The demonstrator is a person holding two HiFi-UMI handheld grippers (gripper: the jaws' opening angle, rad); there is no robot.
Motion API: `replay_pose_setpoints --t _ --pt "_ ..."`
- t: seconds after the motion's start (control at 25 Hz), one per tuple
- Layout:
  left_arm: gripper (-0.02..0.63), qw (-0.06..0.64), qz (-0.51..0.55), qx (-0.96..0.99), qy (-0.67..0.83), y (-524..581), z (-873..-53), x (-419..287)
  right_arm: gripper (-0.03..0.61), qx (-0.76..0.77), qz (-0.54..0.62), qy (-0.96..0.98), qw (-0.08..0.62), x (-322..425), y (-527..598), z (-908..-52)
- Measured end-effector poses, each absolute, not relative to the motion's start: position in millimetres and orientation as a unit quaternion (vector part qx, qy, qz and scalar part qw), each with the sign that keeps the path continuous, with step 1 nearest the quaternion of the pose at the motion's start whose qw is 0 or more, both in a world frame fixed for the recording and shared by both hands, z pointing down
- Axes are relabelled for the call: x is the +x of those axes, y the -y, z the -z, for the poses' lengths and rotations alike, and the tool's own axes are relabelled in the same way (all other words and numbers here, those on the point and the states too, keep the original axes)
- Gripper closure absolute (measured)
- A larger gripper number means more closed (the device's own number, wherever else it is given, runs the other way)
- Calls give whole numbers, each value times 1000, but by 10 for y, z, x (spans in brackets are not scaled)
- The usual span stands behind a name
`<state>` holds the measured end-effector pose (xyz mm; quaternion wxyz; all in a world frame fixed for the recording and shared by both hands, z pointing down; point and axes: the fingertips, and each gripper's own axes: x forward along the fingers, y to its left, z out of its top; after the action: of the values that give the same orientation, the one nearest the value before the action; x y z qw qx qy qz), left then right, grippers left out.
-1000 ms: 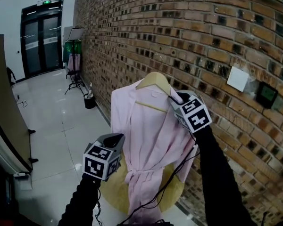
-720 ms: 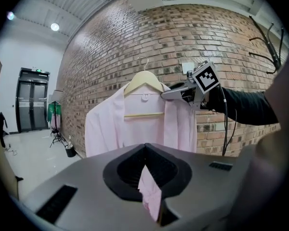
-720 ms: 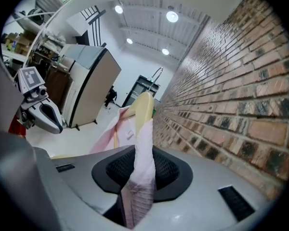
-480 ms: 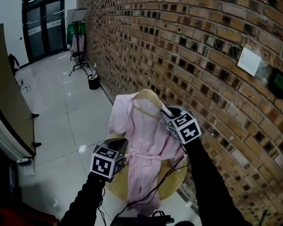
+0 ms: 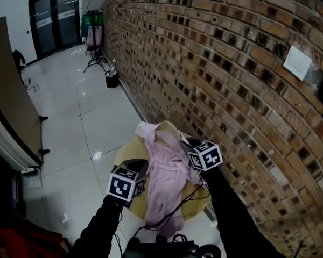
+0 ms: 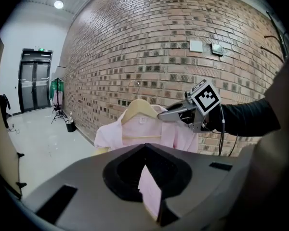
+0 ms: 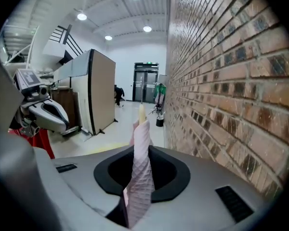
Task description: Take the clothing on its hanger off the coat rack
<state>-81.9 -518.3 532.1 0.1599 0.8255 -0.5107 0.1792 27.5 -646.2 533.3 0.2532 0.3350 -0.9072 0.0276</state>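
Observation:
A pink garment (image 5: 166, 179) hangs on a wooden hanger (image 5: 167, 127) close to the brick wall, low over a round yellow surface (image 5: 128, 150). My right gripper (image 5: 185, 143) is at the hanger's right shoulder. Its jaws are closing, with pink cloth (image 7: 141, 177) and the hanger's end (image 7: 141, 112) between them. My left gripper (image 5: 142, 166) is at the garment's left front edge, shut on a fold of pink cloth (image 6: 149, 192). The left gripper view shows the hanger (image 6: 139, 108), the garment (image 6: 135, 134) and the right gripper (image 6: 162, 117) beside them. No coat rack shows.
The brick wall (image 5: 231, 79) runs along the right. Black cables and a dark base (image 5: 161, 247) lie on the floor below the garment. Far off stand a bin (image 5: 112, 79), a stand with green clothing (image 5: 91, 24) and dark double doors (image 5: 54, 15). A tan panel (image 5: 8, 90) stands at the left.
The garment on its hanger has come down and now sits lower in the view, over the yellow surface. Both grippers came down with it.

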Motion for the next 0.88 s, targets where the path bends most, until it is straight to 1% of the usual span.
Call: replay_pose_setpoints --t 0.12,0.32,0.56,0.6,0.64,0.88 --pt "601 168 -184 823 510 5184 -5423 -798 531 329 -63 902 273 314 6409 -5735" --pt "601 178 -191 823 505 5176 -5551 -752 532 340 -122 891 274 426 6342 -6199" --pt "601 189 -205 824 494 5182 -5691 -636 538 378 -139 865 300 674 6402 -6565" --pt "601 190 -208 824 491 5186 -5715 -608 503 387 -140 860 302 725 6423 -6600" --pt "601 192 -210 825 489 5189 -5735 -577 434 395 -141 856 303 779 6443 -6632" --pt "601 195 -220 827 480 5186 -5814 -423 428 432 -102 844 301 1082 6432 -6479"
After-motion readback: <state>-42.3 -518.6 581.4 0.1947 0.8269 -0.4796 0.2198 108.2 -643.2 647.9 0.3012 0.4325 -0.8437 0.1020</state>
